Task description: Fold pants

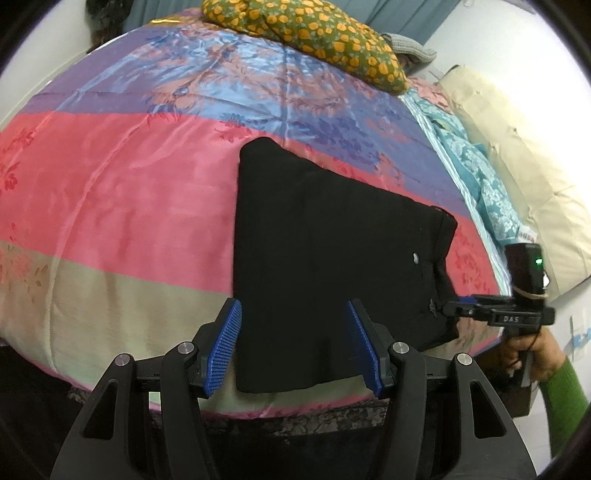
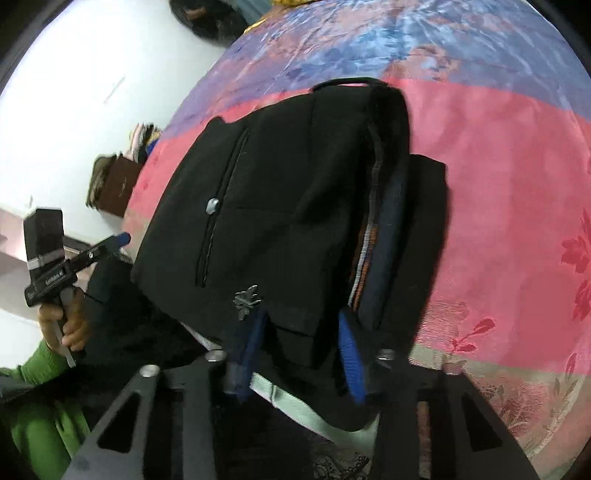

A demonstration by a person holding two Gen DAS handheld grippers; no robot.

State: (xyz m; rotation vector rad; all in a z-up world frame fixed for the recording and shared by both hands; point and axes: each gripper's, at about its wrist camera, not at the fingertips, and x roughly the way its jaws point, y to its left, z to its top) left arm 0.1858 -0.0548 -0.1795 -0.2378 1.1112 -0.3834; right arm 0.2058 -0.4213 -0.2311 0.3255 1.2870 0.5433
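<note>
Left wrist view. One pair of black pants (image 1: 325, 258) lies folded on one bed cover (image 1: 122, 177), which is striped in purple, blue, pink and pale green. The pants form a compact dark block near the front edge of the bed, with the near hem overhanging the pale green stripe. One small white button (image 1: 416, 257) shows on the right part of the cloth. One green pillow (image 1: 314, 33) with orange dots lies at the far end, and one cream cushion (image 1: 517, 155) runs along the right side. The left gripper (image 1: 293, 345) has two blue-padded fingers (image 1: 225, 347) set at medium width, one on each side of the near part of the pants; whether the pads press the cloth cannot be told. The right gripper (image 1: 452, 308) comes in from the right, its tip at the right edge of the pants, held by one hand (image 1: 532, 350) in a green sleeve (image 1: 565, 395).

Right wrist view. The pants (image 2: 280, 206) fill the centre, showing one pocket slit, one metal button (image 2: 213, 205) and one small metal ornament (image 2: 245, 297). Stacked layers with a striped band show at the right edge. The right gripper (image 2: 301, 354) has its two blue fingers (image 2: 351, 360) set narrow, closed on the near edge of the pants. The left gripper (image 2: 122, 238) stands at the left, held by one hand (image 2: 64, 321).
</note>
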